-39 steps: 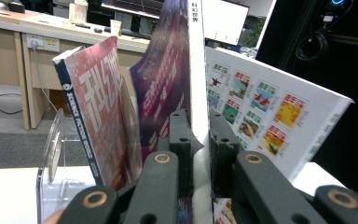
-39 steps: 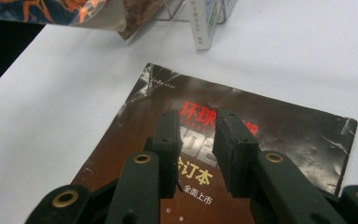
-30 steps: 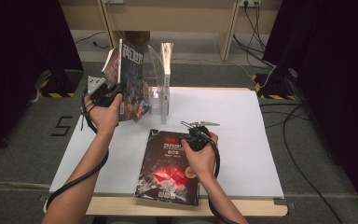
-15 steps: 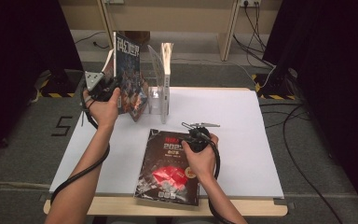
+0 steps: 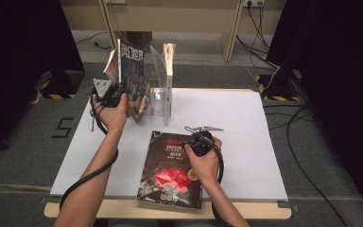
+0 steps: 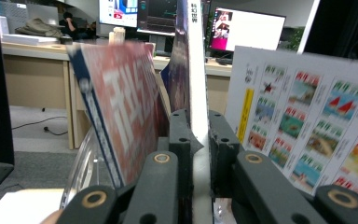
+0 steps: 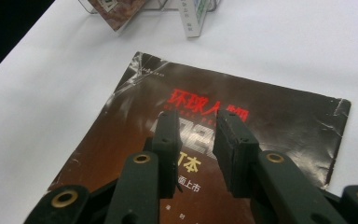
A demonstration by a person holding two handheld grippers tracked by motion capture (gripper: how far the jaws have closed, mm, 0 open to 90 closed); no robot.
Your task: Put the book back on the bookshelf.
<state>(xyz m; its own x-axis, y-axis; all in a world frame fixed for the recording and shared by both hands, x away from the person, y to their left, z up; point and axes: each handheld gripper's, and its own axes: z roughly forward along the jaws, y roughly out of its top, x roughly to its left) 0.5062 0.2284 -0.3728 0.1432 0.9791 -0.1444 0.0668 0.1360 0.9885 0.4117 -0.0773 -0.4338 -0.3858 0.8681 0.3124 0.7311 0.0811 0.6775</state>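
My left gripper (image 5: 122, 93) (image 6: 198, 128) is shut on the lower edge of an upright magazine (image 5: 131, 71) (image 6: 193, 60). It holds the magazine at the left side of a clear book stand (image 5: 158, 101). A second, red-covered book (image 6: 121, 116) fans out to the left of the held one in the left gripper view. A dark magazine with red lettering (image 5: 172, 172) (image 7: 261, 107) lies flat near the table's front edge. My right gripper (image 5: 192, 141) (image 7: 198, 126) hovers low over its upper half, jaws apart, nothing between them.
A thin white book (image 5: 168, 66) (image 7: 193, 18) stands in the right slot of the stand. The white table top (image 5: 246, 137) extends bare to the right. Cables trail from both grippers. Desks and dark curtains lie beyond the table.
The left hand has lowered the upright magazine slightly beside the stand. The right hand and the flat magazine have not moved.
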